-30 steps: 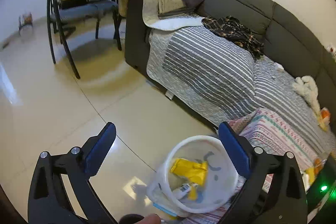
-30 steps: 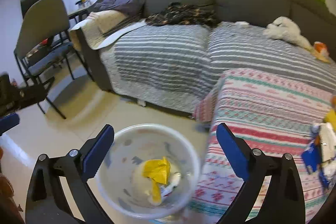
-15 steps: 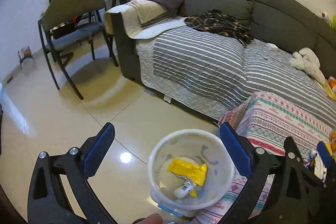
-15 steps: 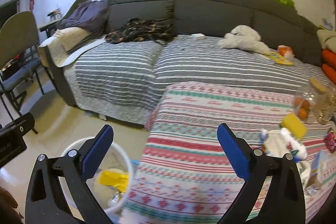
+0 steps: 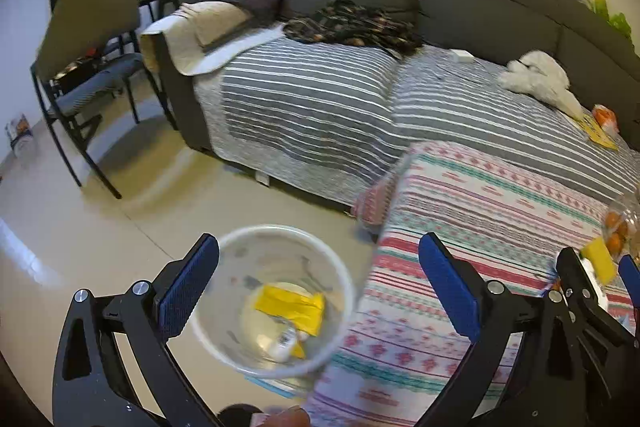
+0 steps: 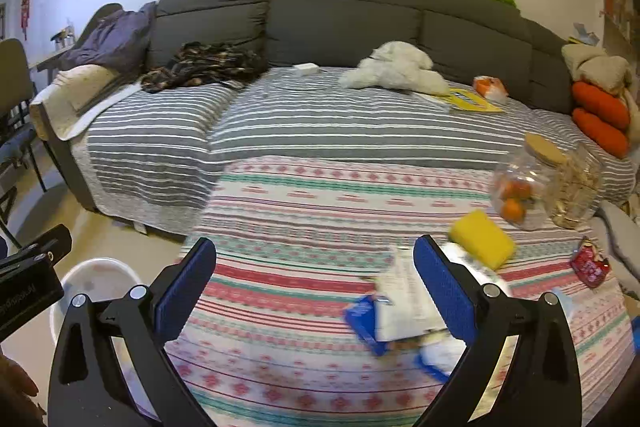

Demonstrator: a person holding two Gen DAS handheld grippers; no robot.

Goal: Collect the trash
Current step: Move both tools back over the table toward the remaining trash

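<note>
A white bin (image 5: 276, 239) stands on the floor by the table's left edge, with a yellow wrapper (image 5: 292, 307) and a small white item inside; its rim shows in the right wrist view (image 6: 96, 267). My left gripper (image 5: 320, 283) is open and empty above the bin and the table edge. My right gripper (image 6: 312, 283) is open and empty over the patterned tablecloth (image 6: 304, 211). White and blue wrappers (image 6: 396, 303) lie on the cloth by its right finger, with a yellow sponge (image 6: 482, 239) and a red wrapper (image 6: 588, 263) further right.
Two glass jars (image 6: 520, 187) stand at the table's right. A grey sofa with a striped cover (image 6: 320, 115) lies behind, carrying clothes, a white plush toy (image 6: 396, 67) and a yellow booklet. A chair (image 5: 88, 67) stands left on the tiled floor.
Both grippers have swung right, from over the bin toward the table. The right gripper now looks at the wrappers on the cloth; the bin has slid to its left edge.
</note>
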